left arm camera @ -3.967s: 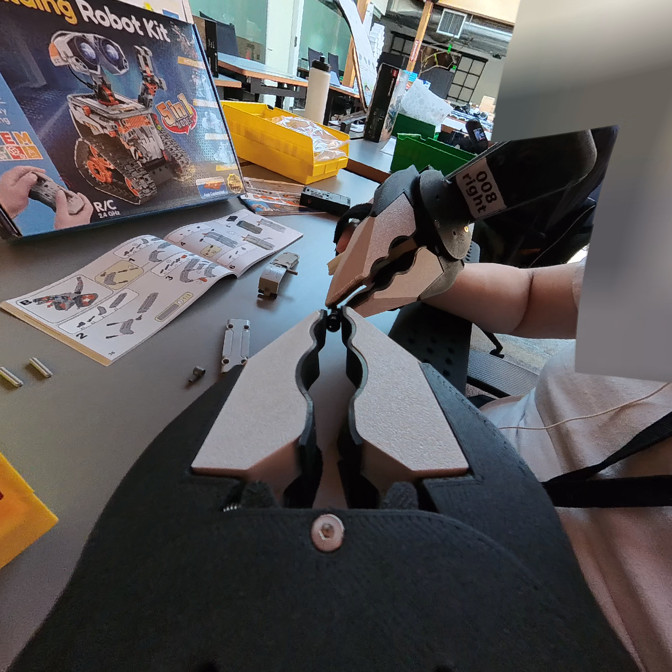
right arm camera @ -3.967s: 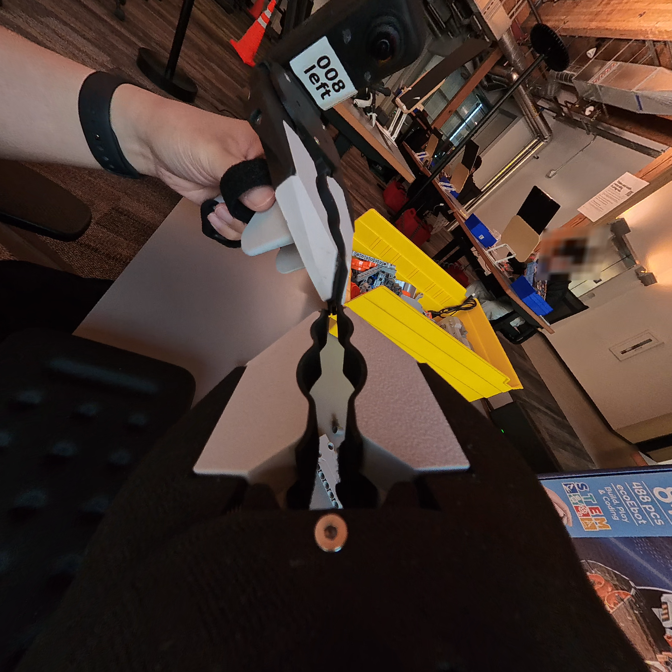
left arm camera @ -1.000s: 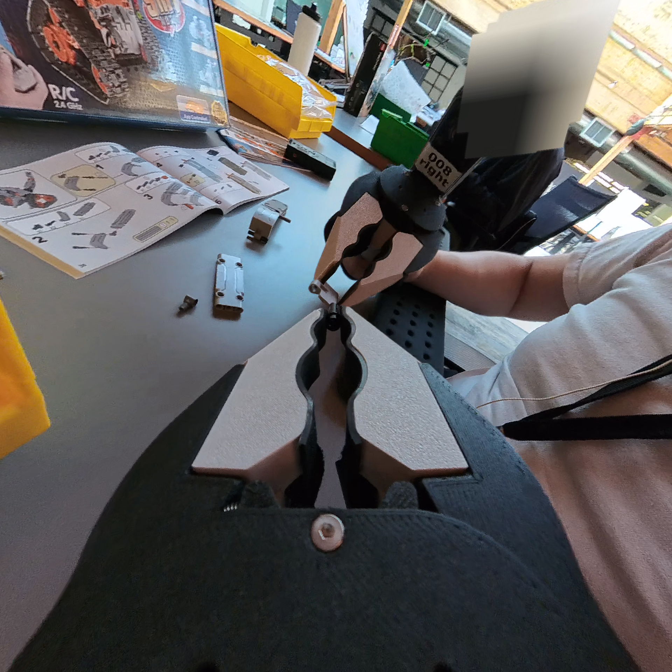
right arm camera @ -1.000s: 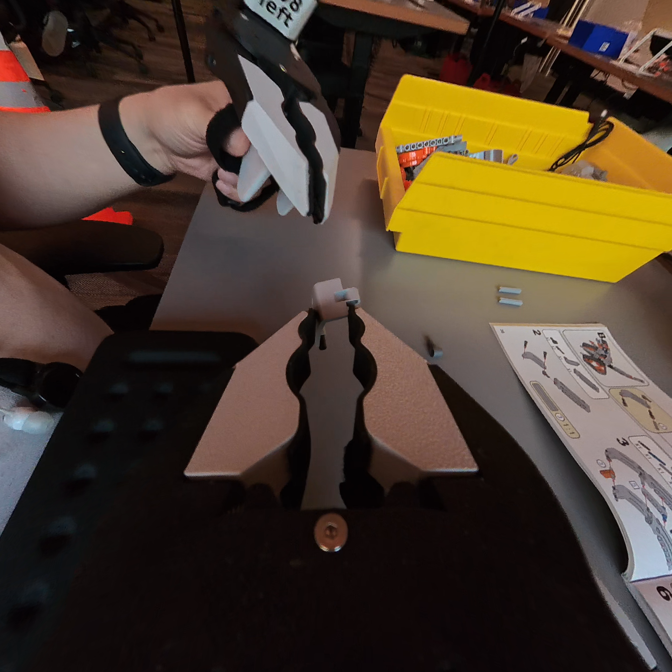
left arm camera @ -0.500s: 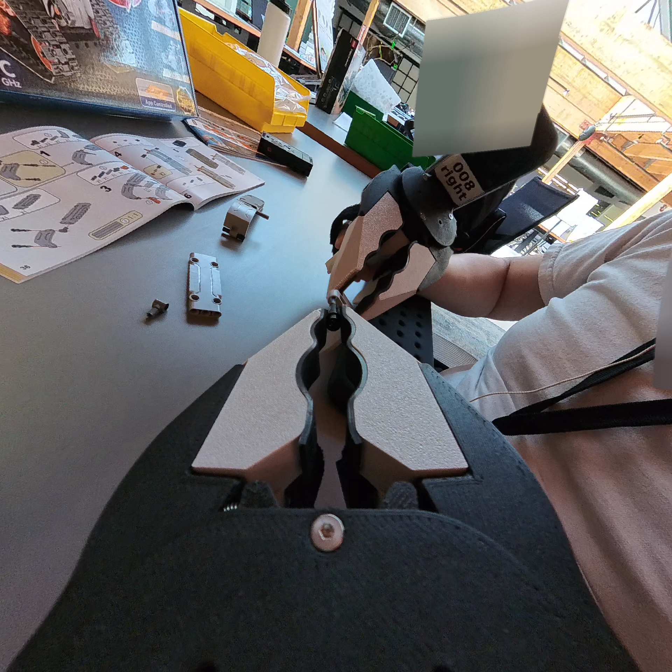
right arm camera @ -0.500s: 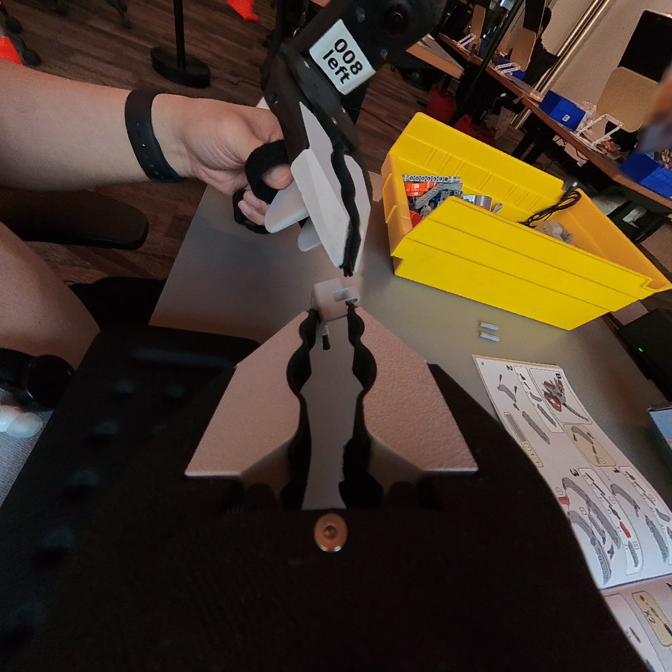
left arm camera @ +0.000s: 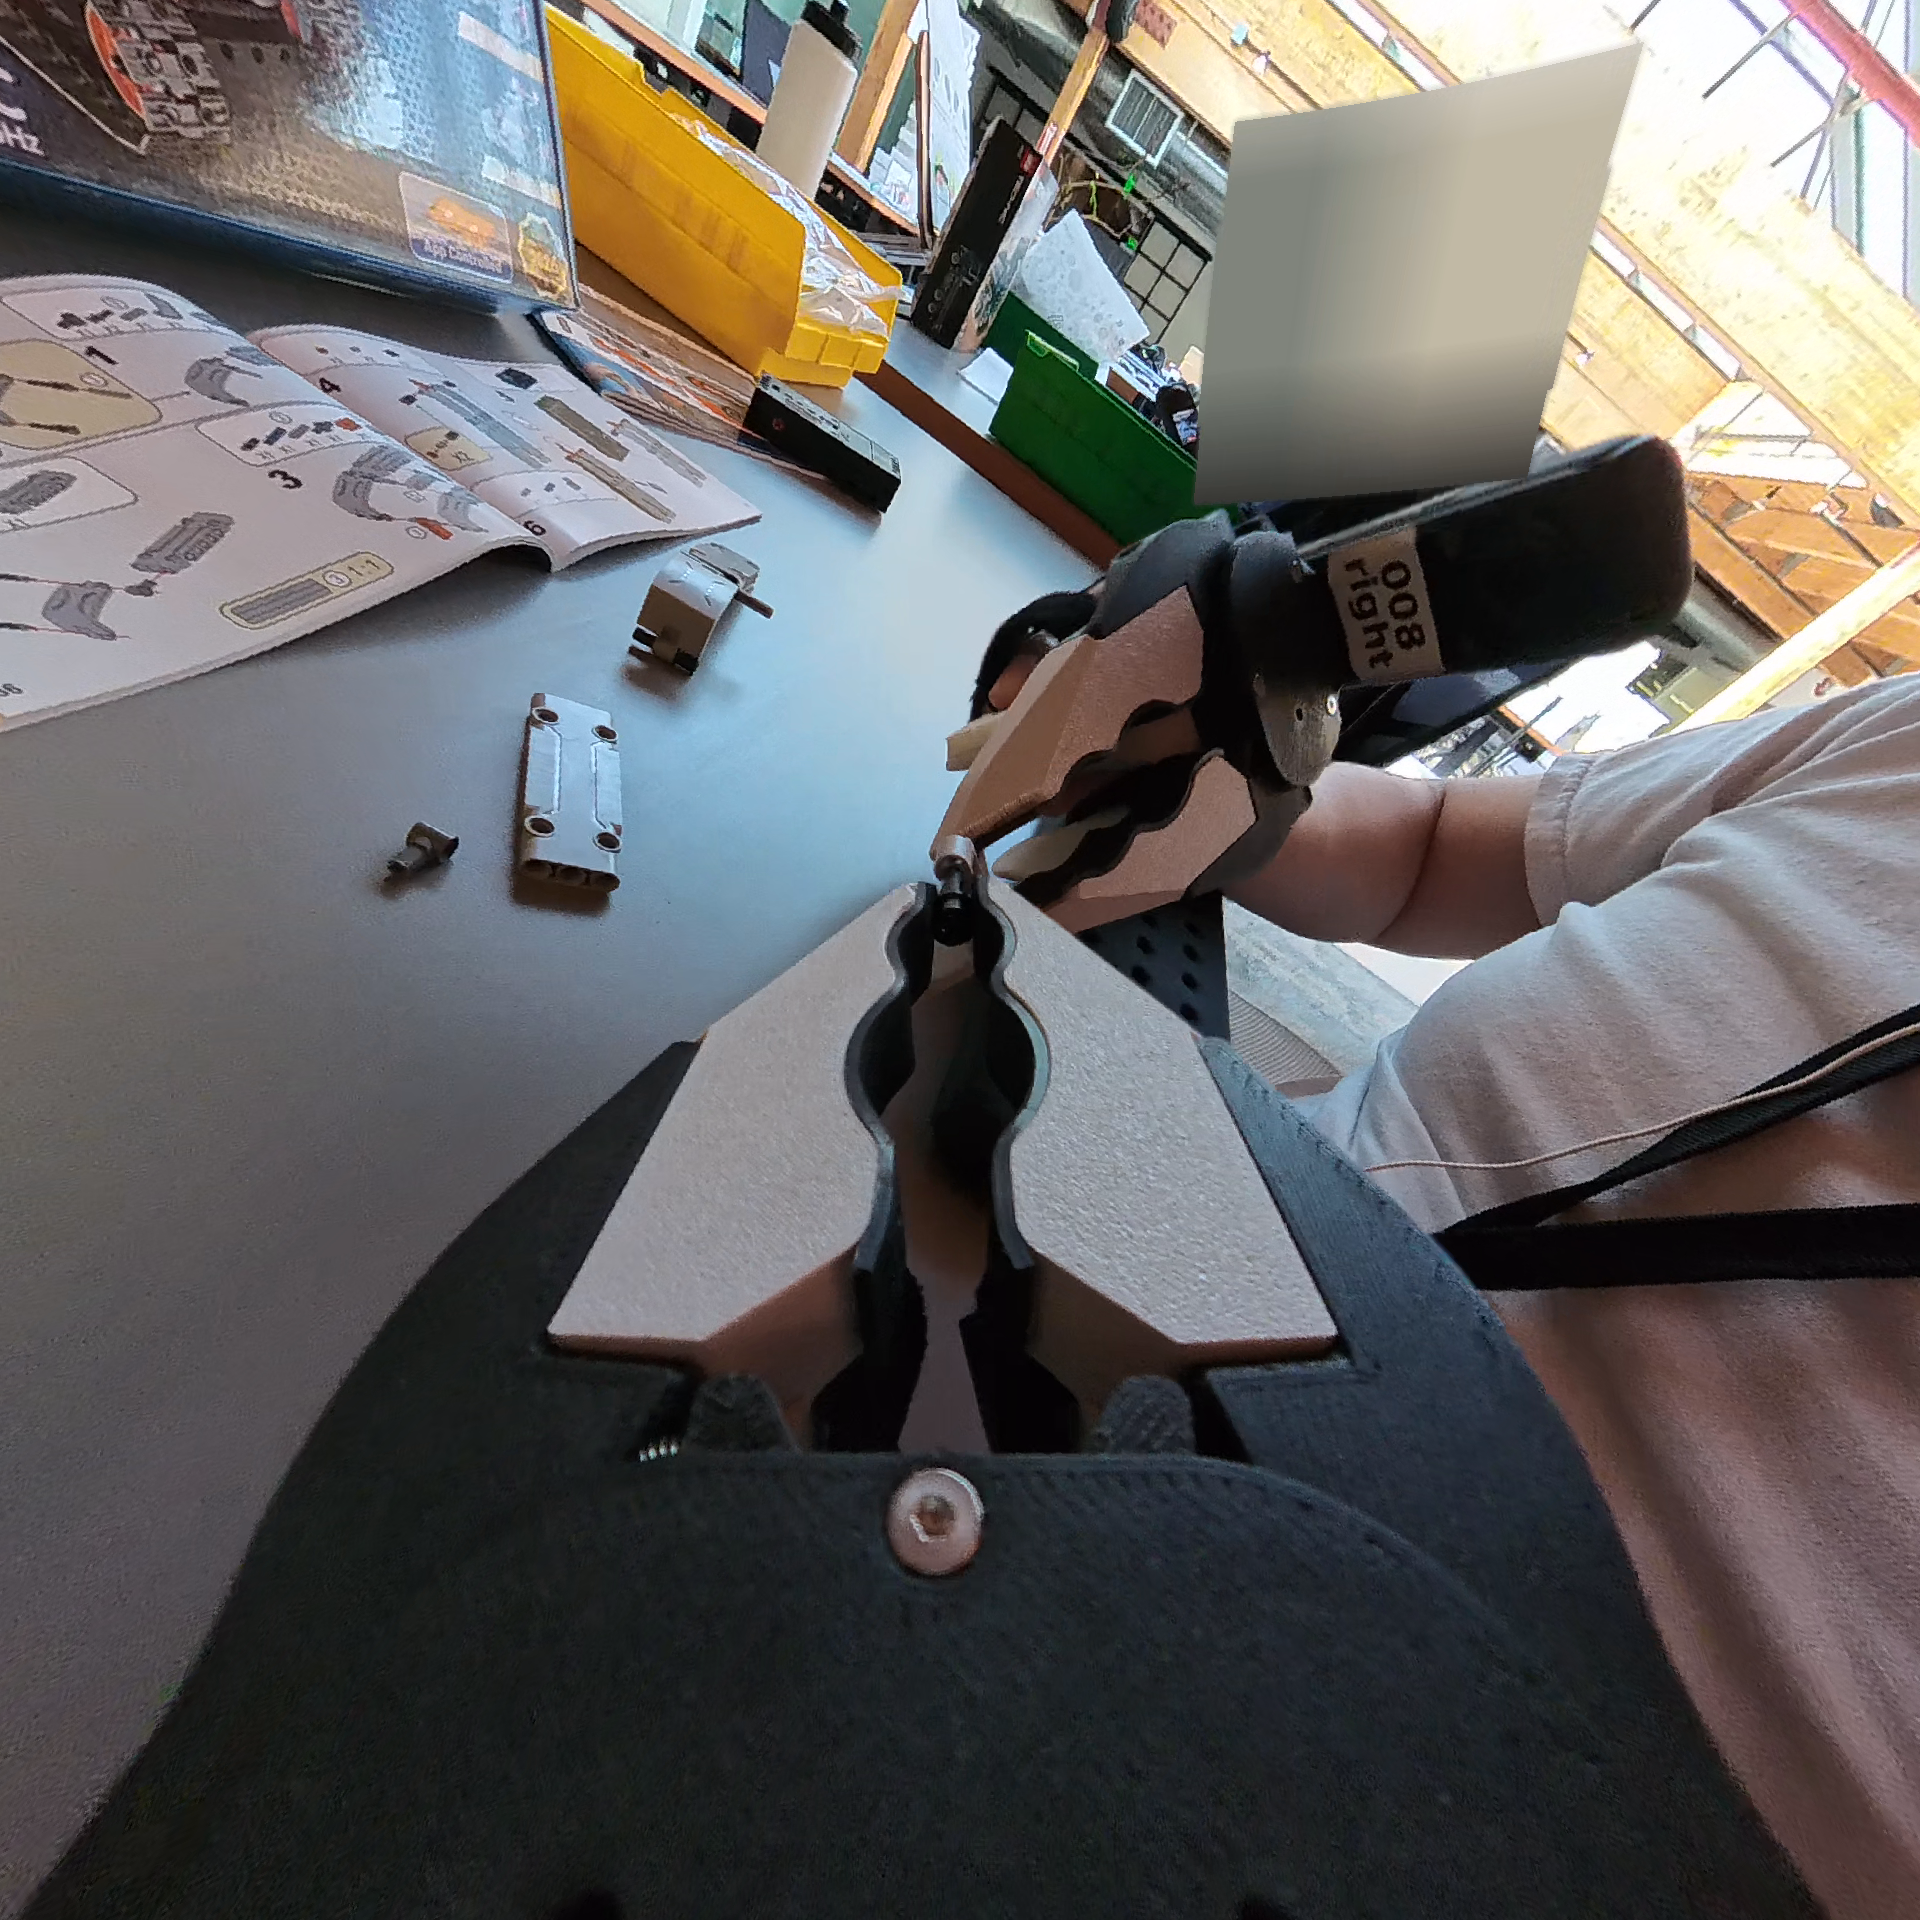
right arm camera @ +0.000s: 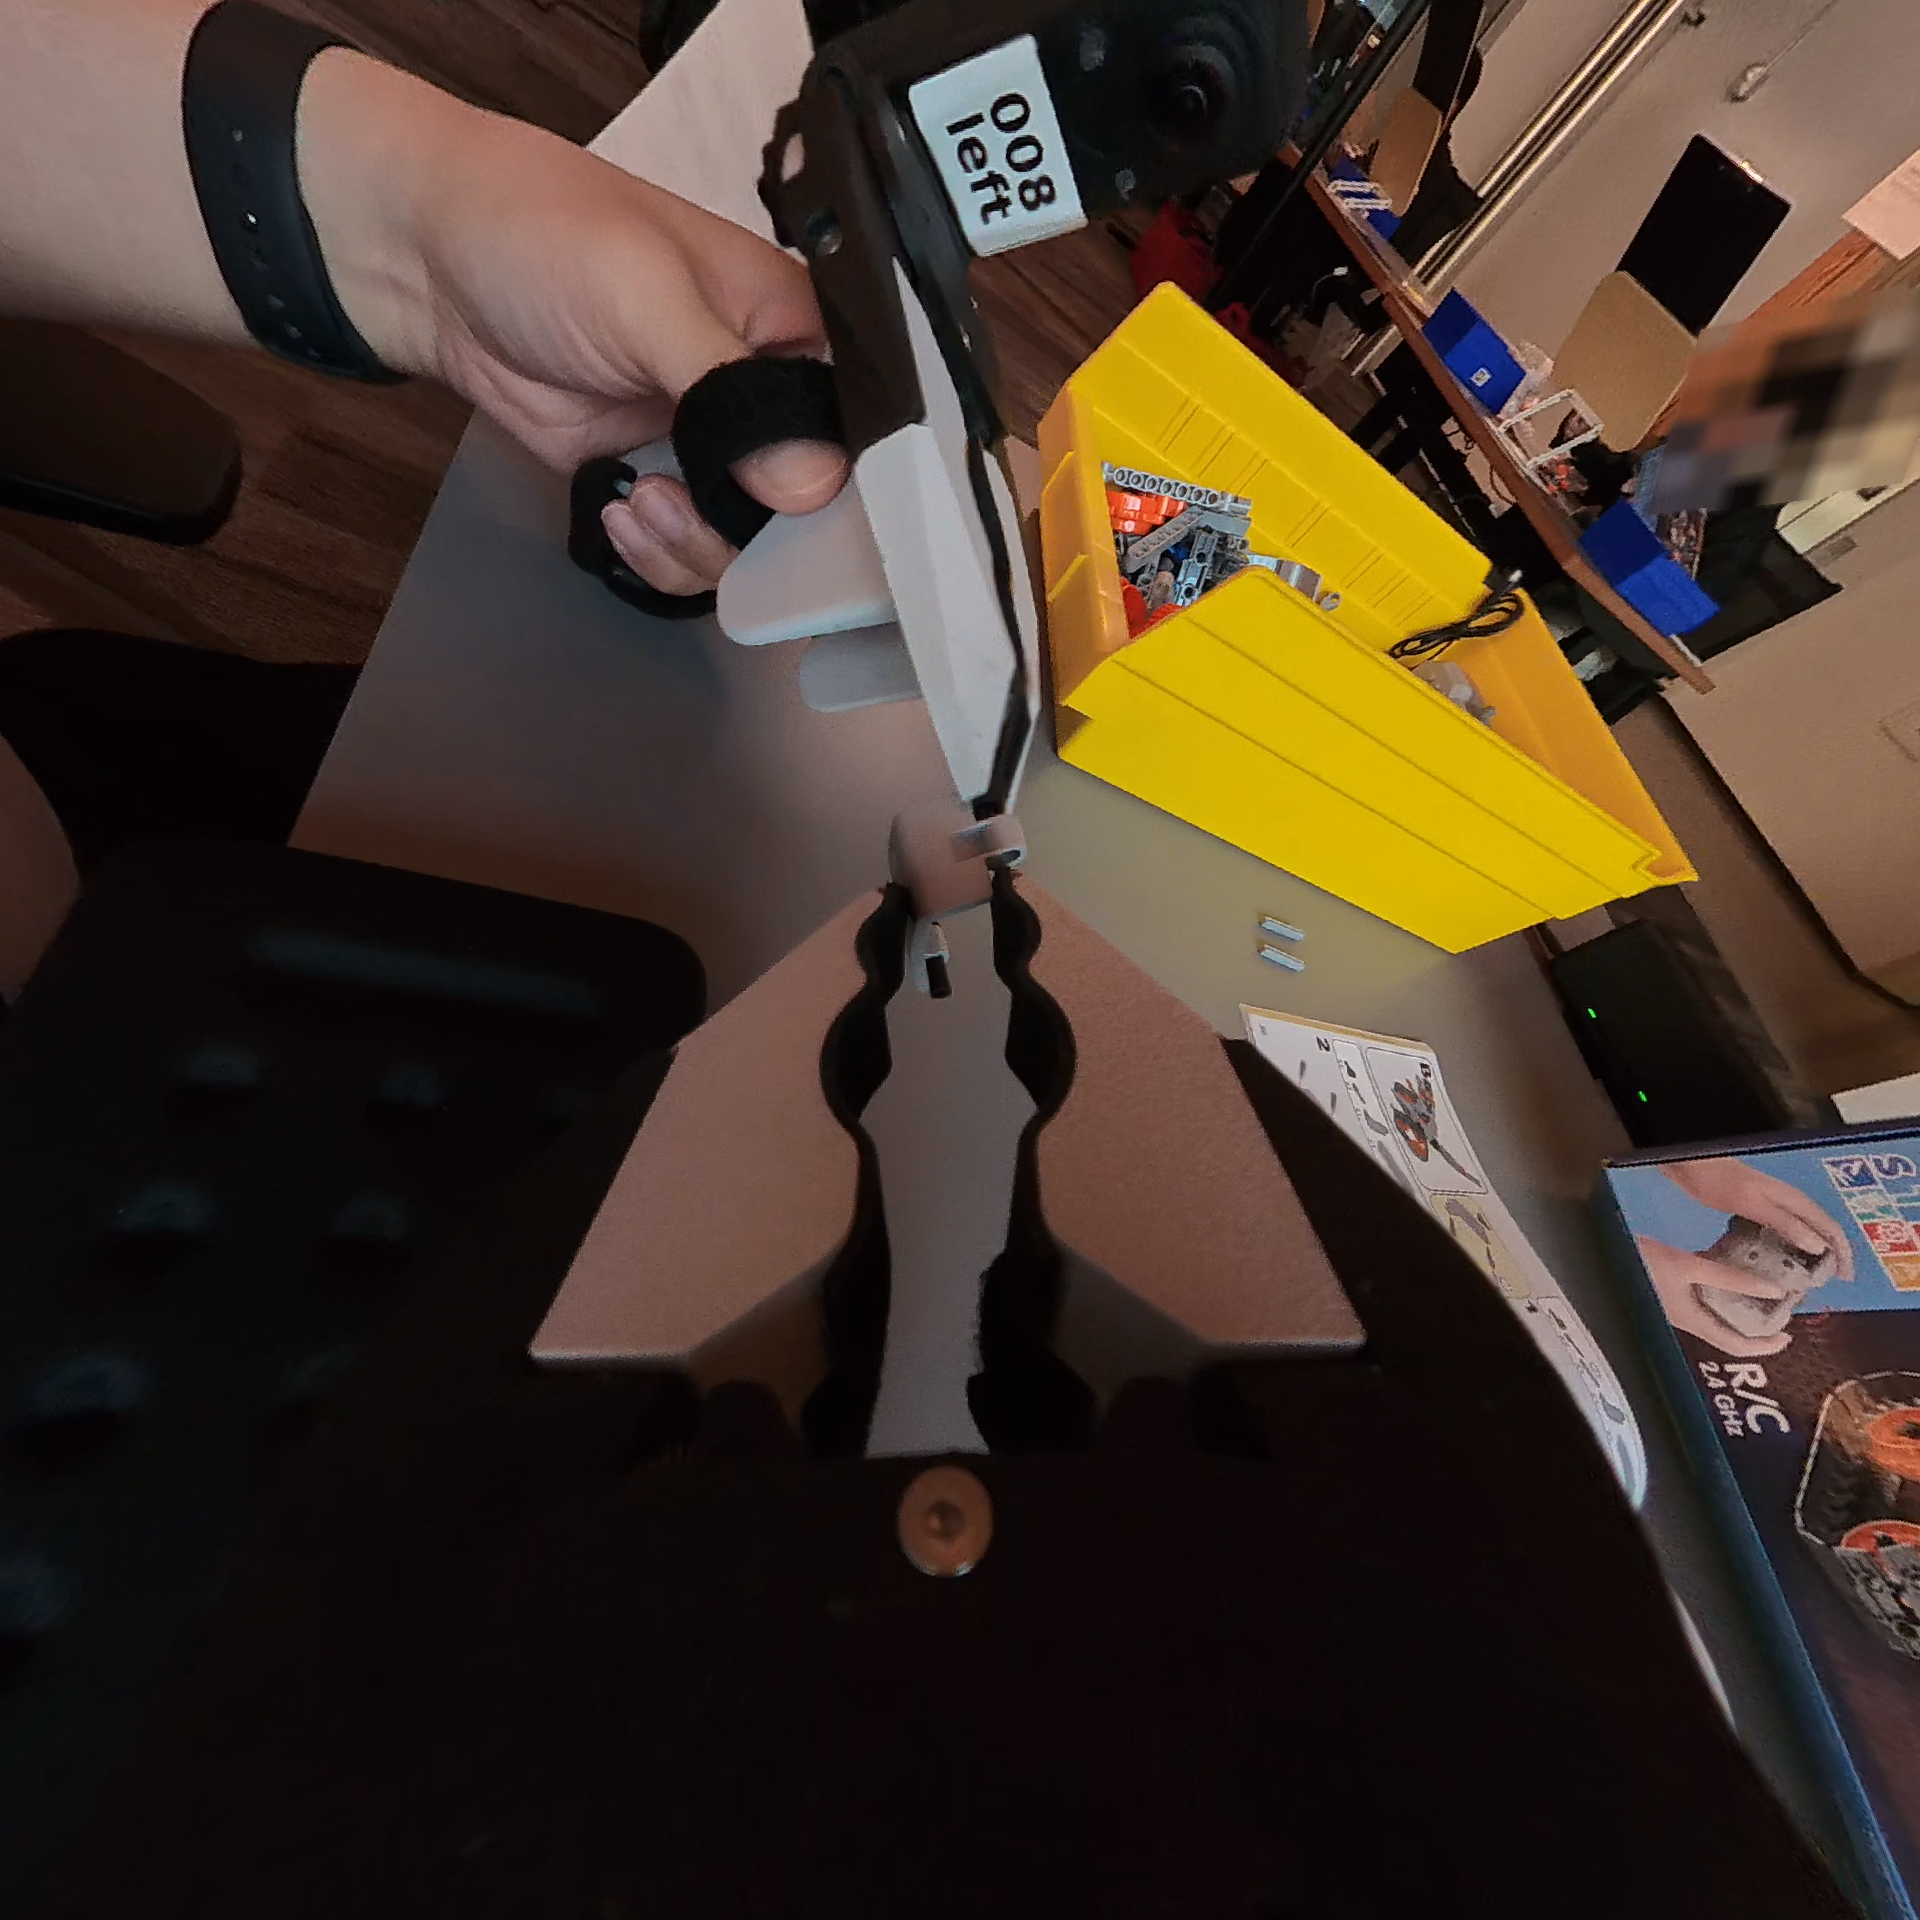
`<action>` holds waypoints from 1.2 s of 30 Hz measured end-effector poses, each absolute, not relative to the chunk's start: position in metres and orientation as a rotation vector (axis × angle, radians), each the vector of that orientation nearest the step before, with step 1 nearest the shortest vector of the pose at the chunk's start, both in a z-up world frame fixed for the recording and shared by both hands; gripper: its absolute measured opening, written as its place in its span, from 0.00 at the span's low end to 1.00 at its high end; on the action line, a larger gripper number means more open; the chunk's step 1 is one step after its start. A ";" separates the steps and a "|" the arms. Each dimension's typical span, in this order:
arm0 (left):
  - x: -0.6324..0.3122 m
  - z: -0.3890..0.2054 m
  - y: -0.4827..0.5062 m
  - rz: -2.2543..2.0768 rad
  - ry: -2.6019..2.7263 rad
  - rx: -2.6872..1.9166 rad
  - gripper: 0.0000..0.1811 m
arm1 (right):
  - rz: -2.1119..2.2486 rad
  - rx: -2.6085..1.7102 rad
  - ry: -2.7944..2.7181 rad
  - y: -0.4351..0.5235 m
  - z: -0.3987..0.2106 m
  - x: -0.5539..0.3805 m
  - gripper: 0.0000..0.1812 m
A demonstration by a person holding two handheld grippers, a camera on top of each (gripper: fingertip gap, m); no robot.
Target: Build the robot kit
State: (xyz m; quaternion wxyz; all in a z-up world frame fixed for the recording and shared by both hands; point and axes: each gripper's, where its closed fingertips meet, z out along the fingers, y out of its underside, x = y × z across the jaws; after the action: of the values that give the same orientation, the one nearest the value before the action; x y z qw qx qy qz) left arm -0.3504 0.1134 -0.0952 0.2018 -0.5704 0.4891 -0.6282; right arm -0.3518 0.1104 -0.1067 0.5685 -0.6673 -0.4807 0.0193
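A: Left gripper: fingers are seen drawn together on a small black pin, nipped at the tips, held above the grey tabletop.

B: Right gripper: clamped on a small light-grey plastic connector block. The two held pieces are brought tip to tip, touching.

A: On the table, well apart, a flat grey rectangular panel and a tiny dark peg are noted beside an open instruction booklet.

B: A yellow plastic parts bin is seen beyond the grippers.

Grey table, wood floor, timber ceiling.
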 end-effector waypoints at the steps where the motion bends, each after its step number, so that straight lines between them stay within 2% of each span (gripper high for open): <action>1: -0.350 -0.095 0.113 -1.766 1.357 -1.596 0.02 | 0.039 -1.565 -1.137 0.110 -0.107 -0.353 0.09; 18: -0.353 -0.085 0.095 -2.054 1.295 -1.569 0.02 | -0.029 -1.524 -1.196 0.103 -0.107 -0.360 0.07; 21: -0.349 -0.087 0.102 -1.959 1.277 -1.601 0.02 | -0.089 -1.525 -1.183 0.107 -0.108 -0.358 0.06; 23: -0.347 -0.087 0.111 -1.853 1.266 -1.619 0.02 | -0.062 -1.591 -1.153 0.112 -0.114 -0.355 0.01; 26: -0.348 -0.099 0.120 -1.667 1.323 -1.670 0.02 | -0.051 -1.622 -1.151 0.116 -0.119 -0.354 0.01; 29: -0.352 -0.094 0.127 -1.693 1.258 -1.658 0.02 | -0.072 -1.703 -1.172 0.120 -0.136 -0.346 0.01; 36: -0.355 -0.093 0.128 -1.768 1.218 -1.615 0.02 | 0.328 -1.821 -1.010 0.116 -0.133 -0.351 0.01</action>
State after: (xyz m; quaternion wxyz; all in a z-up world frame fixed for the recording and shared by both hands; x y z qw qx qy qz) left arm -0.3554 0.1280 -0.0929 0.2257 -0.5855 0.4417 -0.6412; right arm -0.3509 0.1164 -0.1327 0.4942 -0.7510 -0.4164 0.1354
